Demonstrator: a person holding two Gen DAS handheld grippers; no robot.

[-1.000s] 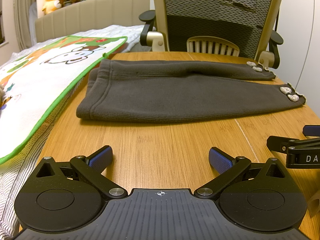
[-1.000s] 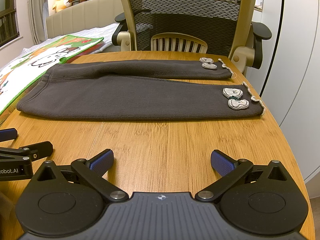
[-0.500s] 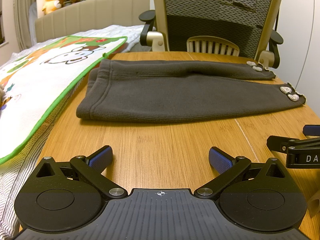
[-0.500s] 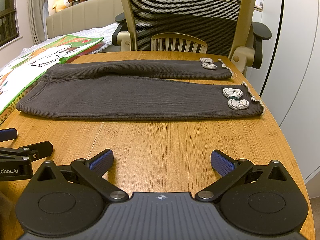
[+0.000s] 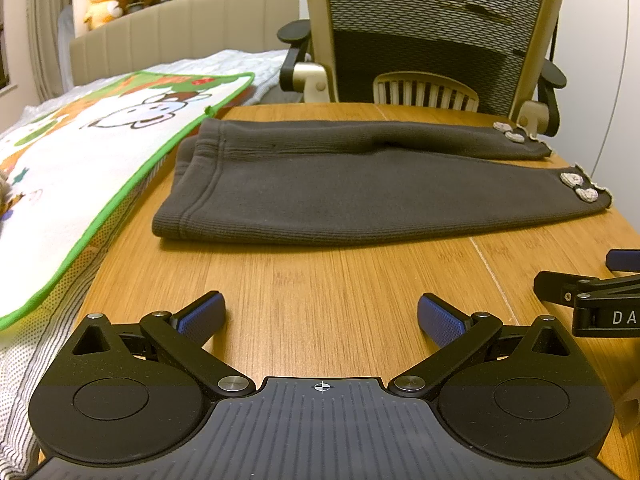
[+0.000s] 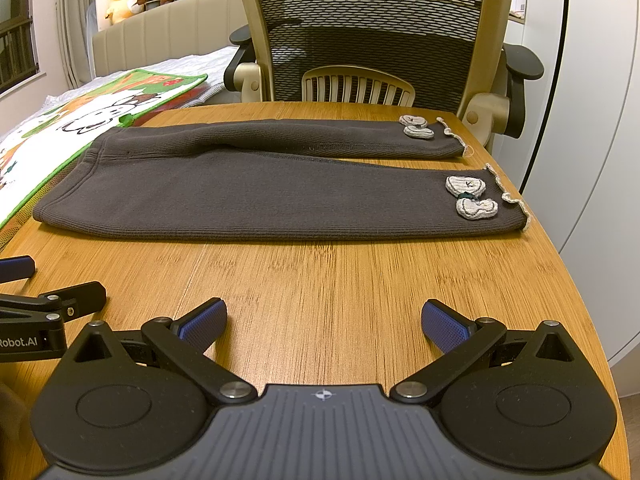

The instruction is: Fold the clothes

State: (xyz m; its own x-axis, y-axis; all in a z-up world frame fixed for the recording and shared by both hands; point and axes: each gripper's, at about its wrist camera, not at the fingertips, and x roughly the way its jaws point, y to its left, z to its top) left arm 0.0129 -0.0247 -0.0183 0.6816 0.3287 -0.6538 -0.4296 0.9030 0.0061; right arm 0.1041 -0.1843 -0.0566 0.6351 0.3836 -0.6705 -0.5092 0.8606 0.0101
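trousers (image 6: 256, 196) flat on table (image 6: 340, 280) | left gripper (image 5: 320, 316) spread, empty

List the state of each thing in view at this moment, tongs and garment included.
Left tongs: open, empty, low over the table, short of the trousers.
Right tongs: open, empty, beside the left tongs.
Dark grey trousers: spread flat, legs side by side, unfolded, untouched.
Wooden table: bears the trousers.
Mesh office chair: pushed against the far table edge, unoccupied.
Cartoon blanket: spread on the bed, left of the table.
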